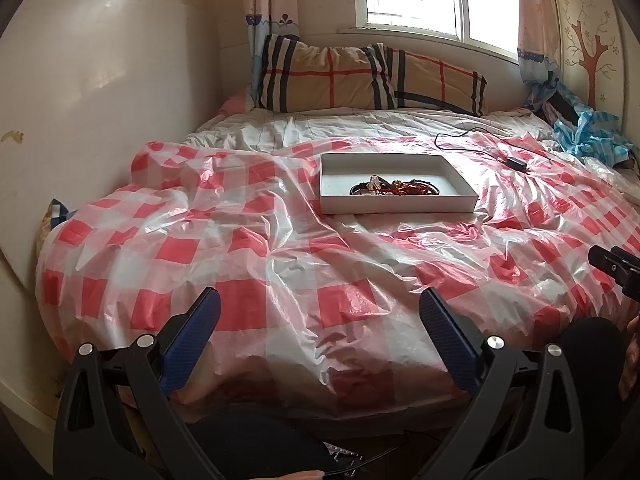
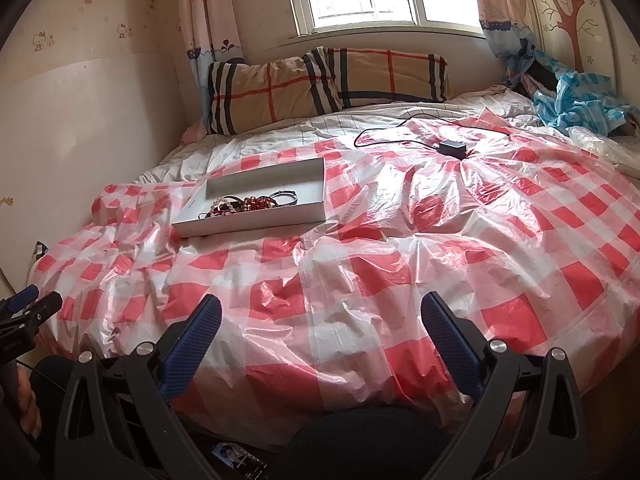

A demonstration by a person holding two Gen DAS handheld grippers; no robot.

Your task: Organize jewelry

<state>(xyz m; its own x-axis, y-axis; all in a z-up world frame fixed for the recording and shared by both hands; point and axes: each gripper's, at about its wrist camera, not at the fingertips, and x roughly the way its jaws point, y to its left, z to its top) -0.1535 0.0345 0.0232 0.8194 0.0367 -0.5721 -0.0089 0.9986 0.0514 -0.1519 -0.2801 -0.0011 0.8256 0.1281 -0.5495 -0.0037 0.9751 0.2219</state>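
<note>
both claws, left claw [image 1: 320, 312] and right claw [image 2: 320, 312], open, empty, hovering at near bed edge. jewelry [image 1: 394, 187] heaped in white box [image 1: 400, 205] mid-bed, well ahead. risk: tangled strands lift together; slick plastic sheet [image 1: 280, 248] lets box slide. open room all round box; cable [image 2: 400, 136] and adapter [image 2: 452, 148] behind.

No readable text, labels, brands or numbers show in either view.
</note>
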